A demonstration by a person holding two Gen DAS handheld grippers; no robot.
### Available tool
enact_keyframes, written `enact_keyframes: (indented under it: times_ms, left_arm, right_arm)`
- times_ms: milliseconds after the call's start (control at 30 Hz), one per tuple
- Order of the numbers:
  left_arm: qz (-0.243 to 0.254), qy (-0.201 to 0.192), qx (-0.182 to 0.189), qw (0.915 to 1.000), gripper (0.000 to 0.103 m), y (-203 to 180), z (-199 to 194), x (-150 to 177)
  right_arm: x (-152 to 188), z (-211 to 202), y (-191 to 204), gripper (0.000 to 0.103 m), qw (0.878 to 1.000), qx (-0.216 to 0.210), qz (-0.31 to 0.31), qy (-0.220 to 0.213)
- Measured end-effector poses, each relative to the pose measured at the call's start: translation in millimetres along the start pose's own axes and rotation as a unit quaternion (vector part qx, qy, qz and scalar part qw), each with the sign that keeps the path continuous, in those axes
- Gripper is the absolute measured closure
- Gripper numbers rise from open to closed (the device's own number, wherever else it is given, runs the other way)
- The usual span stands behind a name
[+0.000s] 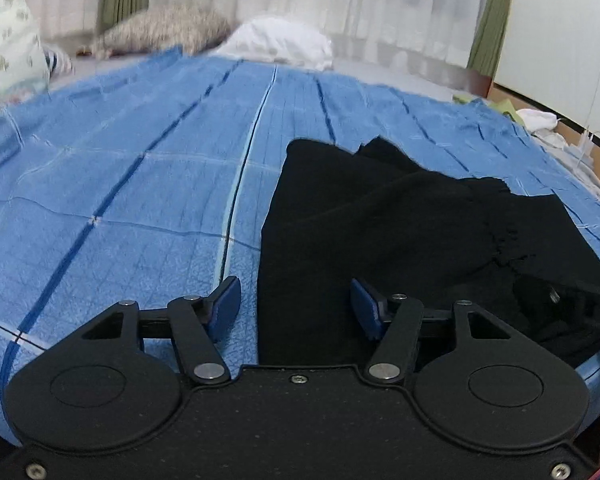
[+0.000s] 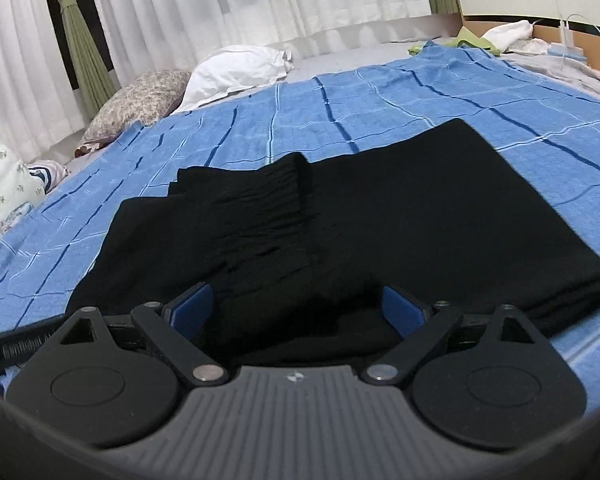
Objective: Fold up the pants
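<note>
The black pants are being left folded on the blue bed cover; the left claw and right claw are being held spread apart, nothing pinched.

Black pants, blue checked blanket

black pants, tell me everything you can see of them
The black pants look like soft, matte fabric, already folded into a flat, thick stack of layers lying on the blue checked bedspread. A gathered, ribbed band, seemingly the elastic waist, lies on top. The right edge forms a neat fold. Both tongs, left and right, stand open just over the near edge, gripping nothing.
</note>
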State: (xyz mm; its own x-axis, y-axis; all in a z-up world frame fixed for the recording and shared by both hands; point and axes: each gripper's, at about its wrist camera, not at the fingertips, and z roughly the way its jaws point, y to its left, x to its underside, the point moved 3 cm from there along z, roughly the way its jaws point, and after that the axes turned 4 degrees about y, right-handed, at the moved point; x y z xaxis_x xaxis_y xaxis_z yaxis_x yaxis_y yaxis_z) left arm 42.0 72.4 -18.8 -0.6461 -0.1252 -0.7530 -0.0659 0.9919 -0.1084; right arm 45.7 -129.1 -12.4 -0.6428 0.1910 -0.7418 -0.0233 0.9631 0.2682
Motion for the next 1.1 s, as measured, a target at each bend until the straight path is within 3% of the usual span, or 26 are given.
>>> enact_keyframes:
  times_ms: [100, 233, 300, 367, 467, 533, 600, 700, 800, 933, 1000, 1033, 1100]
  left_arm:
    - [0.005, -0.003, 0.001, 1.0000, 0.045, -2.0, -0.3, 4.0]
    - [-0.003, -0.007, 0.010, 0.9999, 0.045, 0.5, -0.5, 7.1]
    - [-0.004, -0.007, 0.010, 0.9999, 0.045, -0.3, 0.3, 7.1]
    - [-0.004, -0.007, 0.011, 0.9999, 0.045, -1.2, -1.9, 5.6]
    - [-0.004, -0.007, 0.010, 0.9999, 0.045, -1.9, -2.1, 4.5]
    - [-0.007, -0.005, 0.014, 0.9999, 0.045, -1.4, -2.2, 3.0]
    - [-0.020, 0.002, 0.029, 0.9994, 0.046, -2.1, -3.5, -1.0]
    - [-0.022, -0.010, 0.043, 0.9988, 0.048, -9.5, -14.1, -9.1]
    - [0.001, -0.023, 0.059, 0.9980, 0.048, -22.8, -24.4, -9.5]
    - [0.047, -0.012, 0.074, 0.9960, 0.050, -44.3, -23.4, -6.7]
    - [0.057, -0.015, 0.075, 0.9954, 0.053, -52.2, -19.7, -13.7]
    - [0.059, -0.018, 0.075, 0.9953, 0.059, -56.0, -17.9, -20.6]
    - [0.071, -0.024, 0.084, 0.9937, 0.081, -67.0, -14.2, -36.0]
  right_arm:
    - [-8.7, 12.4, -1.2, 0.007, 1.000, -0.009, 0.026, -0.003]
    - [-8.1, 16.8, -4.3, 0.045, 0.997, 0.006, 0.063, -0.042]
    - [-2.6, 12.7, -3.9, 0.052, 0.996, -0.013, 0.072, -0.051]
    - [4.5, 9.7, -2.2, 0.052, 0.996, -0.027, 0.064, -0.050]
    - [3.6, 12.6, 0.2, 0.056, 0.998, -0.015, 0.032, -0.050]
    - [-5.4, 14.8, 0.1, 0.072, 0.998, -0.009, 0.028, -0.049]
    - [-18.2, 12.0, 7.2, 0.076, 0.998, 0.006, -0.001, -0.065]
    - [-35.6, -7.6, 11.8, 0.079, 0.990, 0.046, -0.047, -0.123]
    - [-39.2, -28.3, -4.9, 0.079, 0.981, 0.095, -0.053, -0.162]
    - [-19.5, -33.8, -50.5, 0.078, 0.975, 0.171, -0.033, -0.137]
    - [-9.6, -32.3, -68.2, 0.078, 0.974, 0.188, -0.021, -0.122]
    - [-6.0, -34.0, -74.7, 0.077, 0.974, 0.193, -0.018, -0.119]
    - [-5.2, -39.8, -77.0, 0.077, 0.972, 0.196, -0.024, -0.131]
